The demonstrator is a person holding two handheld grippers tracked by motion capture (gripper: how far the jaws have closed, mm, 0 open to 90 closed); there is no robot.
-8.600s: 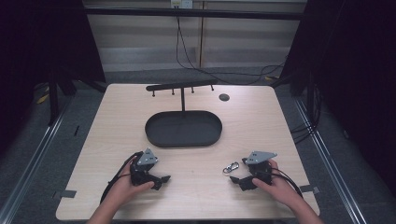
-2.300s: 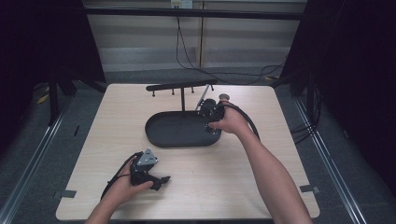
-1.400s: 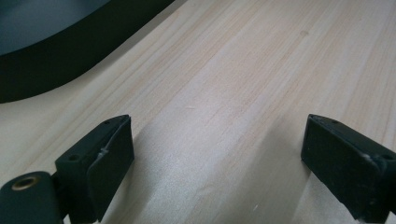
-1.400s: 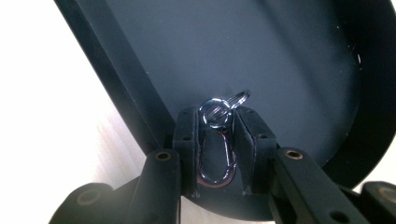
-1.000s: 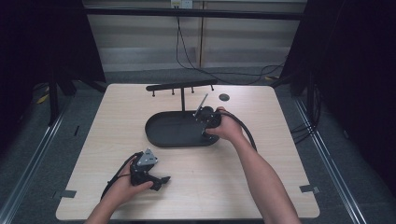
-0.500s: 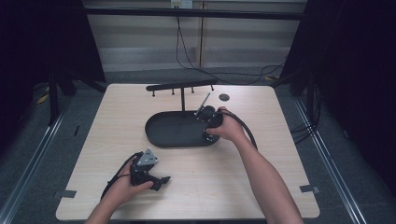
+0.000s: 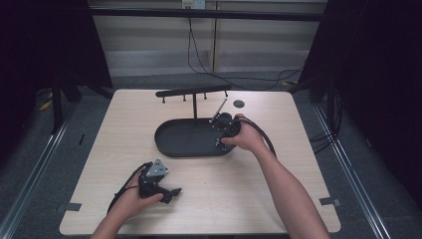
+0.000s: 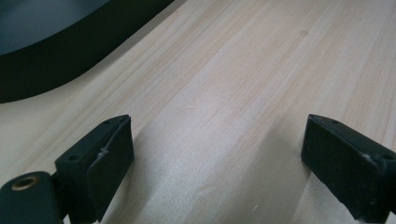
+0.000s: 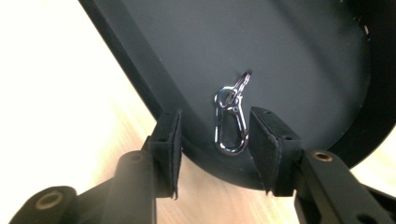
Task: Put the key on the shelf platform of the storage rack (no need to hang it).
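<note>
Silver metal snap-hook keyring is what this is about, but biggest first: light wooden table, then the black oval tray at its centre. Clip lies flat in the tray, near the 3 o'clock end. Right gripper straddles it, jaws narrowly apart, not touching. Looks like drop-off's done; next it just needs lifting clear. Left gripper sits wide open at 7 o'clock.

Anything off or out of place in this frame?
Nothing stands out. The metal clip lies flat inside the black tray, between the open jaws of the right gripper. The left gripper rests open on the table, holding nothing.
</note>
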